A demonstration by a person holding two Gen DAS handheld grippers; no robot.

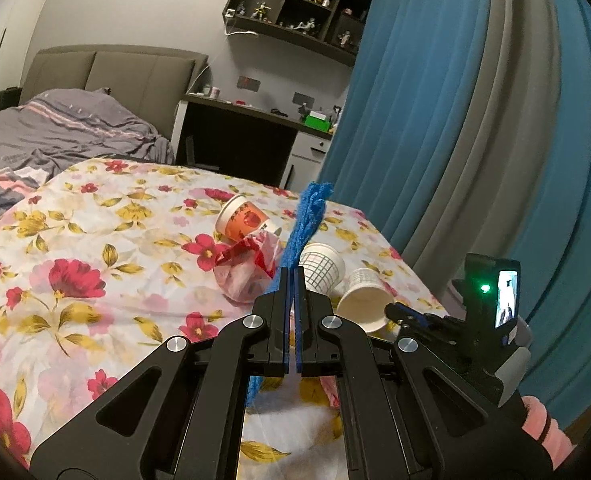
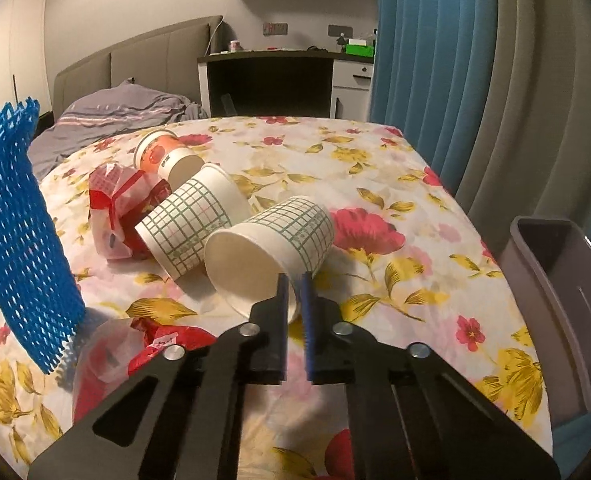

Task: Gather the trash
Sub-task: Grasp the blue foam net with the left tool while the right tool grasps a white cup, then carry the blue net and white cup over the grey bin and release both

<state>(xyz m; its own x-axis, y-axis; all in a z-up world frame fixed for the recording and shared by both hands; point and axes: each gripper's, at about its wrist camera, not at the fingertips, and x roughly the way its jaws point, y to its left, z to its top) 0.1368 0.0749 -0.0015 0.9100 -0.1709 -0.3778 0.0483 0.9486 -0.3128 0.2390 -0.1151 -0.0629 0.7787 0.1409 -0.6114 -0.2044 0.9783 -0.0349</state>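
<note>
text: none legible | orange cup (image 2: 157,156): print too blurred | red wrapper (image 2: 163,340): marks unreadable

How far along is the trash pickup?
Early. The bin looks empty. Left claw holds the blue net; right claw grips the nearest cup's rim. Two more cups and red wrappers are left.

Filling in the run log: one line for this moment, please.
left gripper shut on blue foam net | right gripper gripping nearest paper cup rim | bin waiting
</note>
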